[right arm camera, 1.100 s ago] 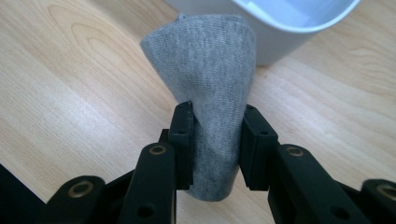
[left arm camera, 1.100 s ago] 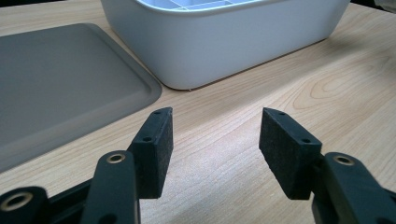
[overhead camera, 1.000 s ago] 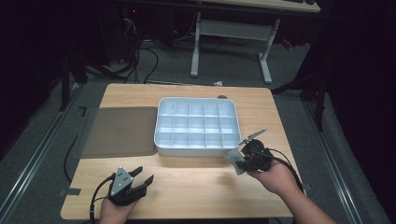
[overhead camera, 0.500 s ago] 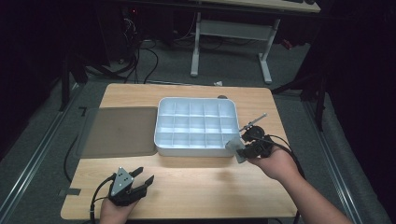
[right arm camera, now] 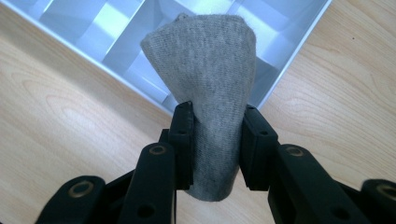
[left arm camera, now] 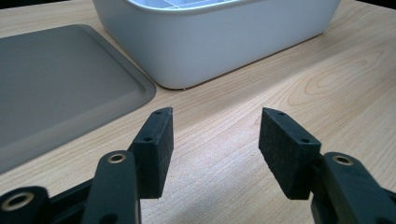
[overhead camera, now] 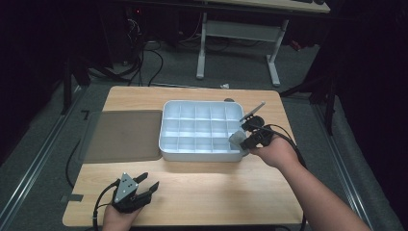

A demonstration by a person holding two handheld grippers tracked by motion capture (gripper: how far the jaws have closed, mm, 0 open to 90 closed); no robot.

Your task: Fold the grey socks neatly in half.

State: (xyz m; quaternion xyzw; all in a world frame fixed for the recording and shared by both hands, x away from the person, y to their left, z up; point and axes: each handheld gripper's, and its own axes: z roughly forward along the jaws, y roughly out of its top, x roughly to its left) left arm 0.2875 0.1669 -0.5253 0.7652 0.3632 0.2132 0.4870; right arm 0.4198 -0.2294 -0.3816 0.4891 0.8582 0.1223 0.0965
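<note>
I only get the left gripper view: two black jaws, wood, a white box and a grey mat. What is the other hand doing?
Observer: The right gripper is shut on a rolled grey cloth, its pads pressing both sides.
Operator: Where is it?
Observer: In the high view it sits at the white tray, over the near right corner, with the cloth just above the rim.
Operator: What's inside that box?
Observer: It is split into many small square compartments, and those seen from above look empty.
Operator: And my gripper?
Observer: The left gripper is open near the table's front edge, nothing between its jaws.
</note>
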